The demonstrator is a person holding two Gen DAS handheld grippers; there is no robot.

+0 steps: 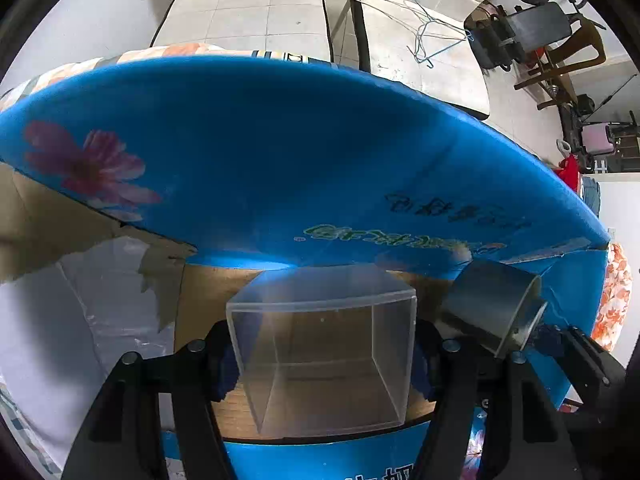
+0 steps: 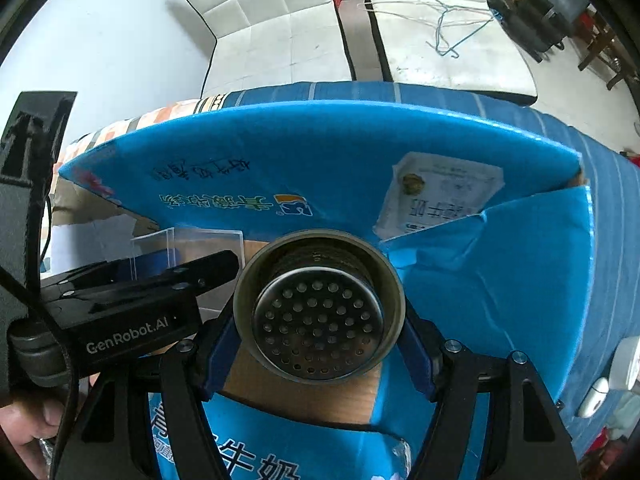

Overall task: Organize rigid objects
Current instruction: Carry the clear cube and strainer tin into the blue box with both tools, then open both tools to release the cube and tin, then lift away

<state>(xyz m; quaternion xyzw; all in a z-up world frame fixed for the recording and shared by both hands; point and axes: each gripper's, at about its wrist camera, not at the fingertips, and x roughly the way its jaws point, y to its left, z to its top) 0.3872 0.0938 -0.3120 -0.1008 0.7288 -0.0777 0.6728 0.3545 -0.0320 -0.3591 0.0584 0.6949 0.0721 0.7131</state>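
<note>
Two grippers carry rigid items over the open blue cardboard box, whose flaps stand up around a brown interior. The left gripper is clamped on a clear acrylic cube box, its blue-padded fingers pressing the two opposite side walls; the cube hangs inside the box mouth, above the brown floor. The right gripper is clamped on a metal strainer cup, pads bearing on either side of its cylindrical wall, open mouth toward the camera so the perforated base shows. In the left wrist view the same cup sits just right of the cube, tilted; whether the two touch cannot be told.

Handling, as judged: the acrylic cube looks light, stiff and smooth, with thin walls that could crack or flex under hard squeezing and slip under weak squeezing; opposite flat faces, low and centred, offer the steadiest hold. The metal cup appears light and rigid but rounded and slick, so it may rotate in the pads; a hold across the full diameter near mid-height seems safest. Both would tolerate being set down gently on the cardboard floor, side by side.
</note>
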